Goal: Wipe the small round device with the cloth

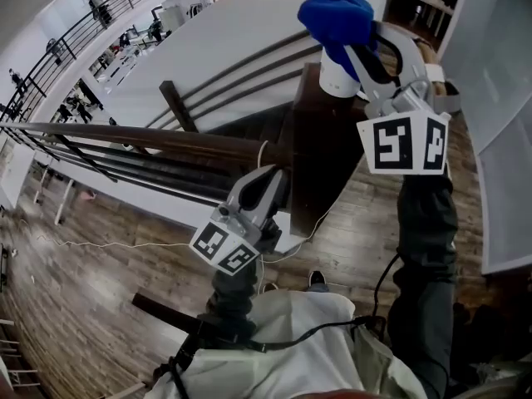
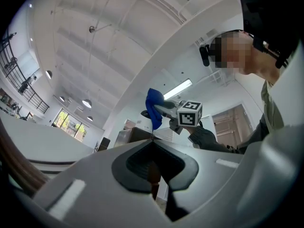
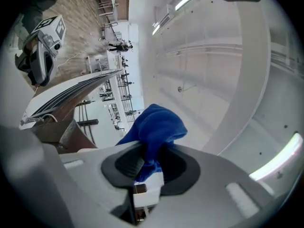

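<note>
A small round white device (image 1: 337, 80) stands on top of a dark wooden post (image 1: 320, 156). My right gripper (image 1: 356, 41) is shut on a bunched blue cloth (image 1: 336, 18), which rests on the device's top. In the right gripper view the cloth (image 3: 154, 127) bulges out above the jaws of the right gripper (image 3: 148, 161), with a white part (image 3: 148, 190) just below it. My left gripper (image 1: 264, 191) hangs lower, beside the wooden handrail (image 1: 141, 138), shut with nothing in it. The left gripper view looks up past the left gripper (image 2: 153, 148) at the cloth (image 2: 153, 107).
The post and rail edge a raised floor; a lower hall with desks and people (image 1: 91, 81) lies far beneath. A thin white cable (image 1: 108, 244) runs over the wood floor (image 1: 75, 306). A white wall panel (image 1: 499, 140) stands at the right. The person's legs and a shoe (image 1: 317, 279) are below.
</note>
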`<state>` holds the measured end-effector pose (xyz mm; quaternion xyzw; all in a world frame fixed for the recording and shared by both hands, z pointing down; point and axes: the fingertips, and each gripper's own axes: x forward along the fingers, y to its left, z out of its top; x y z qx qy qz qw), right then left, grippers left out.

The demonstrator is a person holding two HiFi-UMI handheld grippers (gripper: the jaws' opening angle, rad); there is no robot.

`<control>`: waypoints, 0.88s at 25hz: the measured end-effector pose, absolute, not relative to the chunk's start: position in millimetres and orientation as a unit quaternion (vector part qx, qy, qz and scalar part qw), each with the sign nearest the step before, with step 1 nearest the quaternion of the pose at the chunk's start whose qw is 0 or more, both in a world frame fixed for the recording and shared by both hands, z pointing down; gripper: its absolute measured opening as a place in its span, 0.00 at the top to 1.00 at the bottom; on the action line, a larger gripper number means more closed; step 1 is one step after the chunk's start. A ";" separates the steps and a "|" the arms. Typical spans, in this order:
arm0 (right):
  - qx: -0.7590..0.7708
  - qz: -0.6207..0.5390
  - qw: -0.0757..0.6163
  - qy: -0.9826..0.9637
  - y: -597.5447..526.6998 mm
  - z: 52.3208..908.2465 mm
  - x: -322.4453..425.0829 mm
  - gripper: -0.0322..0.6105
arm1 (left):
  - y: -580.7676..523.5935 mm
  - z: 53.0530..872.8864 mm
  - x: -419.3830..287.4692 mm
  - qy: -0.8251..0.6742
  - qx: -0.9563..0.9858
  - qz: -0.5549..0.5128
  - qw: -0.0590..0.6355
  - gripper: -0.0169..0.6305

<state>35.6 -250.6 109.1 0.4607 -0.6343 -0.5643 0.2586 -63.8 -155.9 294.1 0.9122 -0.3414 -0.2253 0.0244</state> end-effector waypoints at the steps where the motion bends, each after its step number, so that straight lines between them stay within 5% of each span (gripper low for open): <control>1: 0.456 -0.567 0.270 -0.631 -254.5 105.2 28.8 0.81 | -155.2 293.4 -65.2 -0.342 0.912 -0.225 0.024 0.97; 17: 0.368 -0.602 0.435 -0.559 -280.1 184.2 -21.0 0.81 | -148.8 295.4 -78.9 -0.349 0.909 -0.226 0.021 0.97; 22: 0.353 -0.592 0.434 -0.581 -266.6 206.6 -14.9 0.81 | -151.4 294.5 -81.2 -0.348 0.909 -0.227 0.028 0.97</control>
